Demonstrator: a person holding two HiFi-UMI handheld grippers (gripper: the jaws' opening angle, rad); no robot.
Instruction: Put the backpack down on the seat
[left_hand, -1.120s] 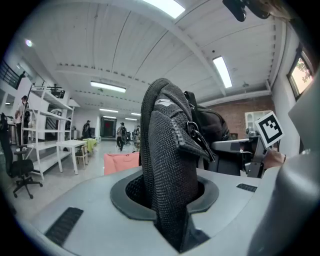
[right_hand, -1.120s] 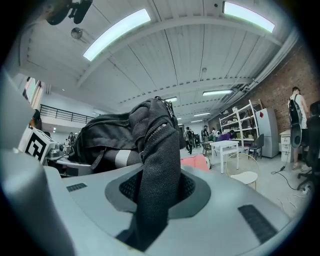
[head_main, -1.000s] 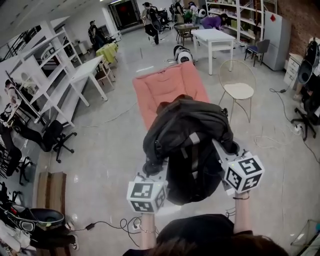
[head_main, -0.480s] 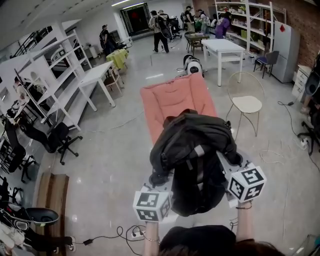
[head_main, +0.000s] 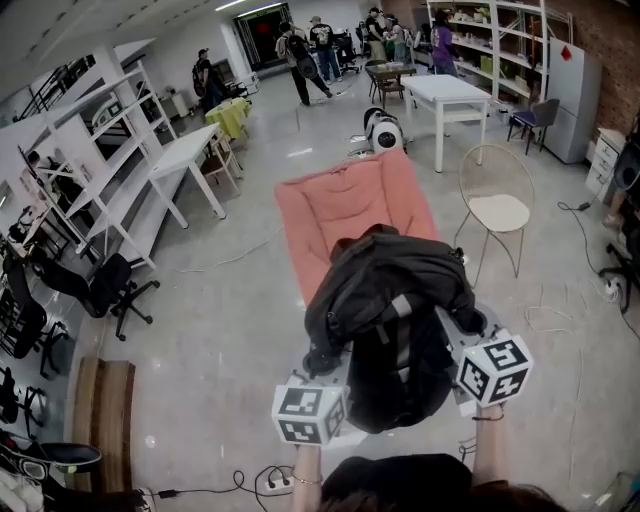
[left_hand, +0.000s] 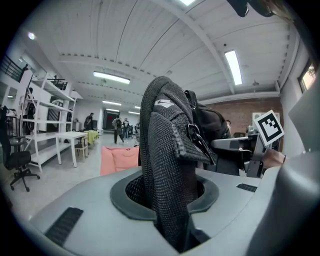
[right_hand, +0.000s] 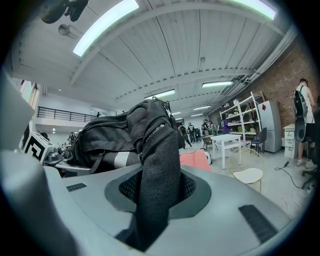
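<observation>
L gripper (left_hand: 172, 215): jaws clamped on black mesh strap (left_hand: 162, 150) of backpack (head_main: 385, 310); strap rises straight up from betw. jaws.
R gripper (right_hand: 150, 215): jaws pinched on other mesh strap (right_hand: 157, 165), same way.
Backpack pos.: black, hangs betw. both grippers, bulk just ahead of them, clear of floor.
Seat (head_main: 345, 200): pink padded lounger, ahead of & below grippers; pack's far edge overlaps its near end in head view, contact can't be told.
Wire chair (head_main: 497, 208): ahead-right of R gripper, well apart.
White table (head_main: 447, 92): far ahead, past seat.
</observation>
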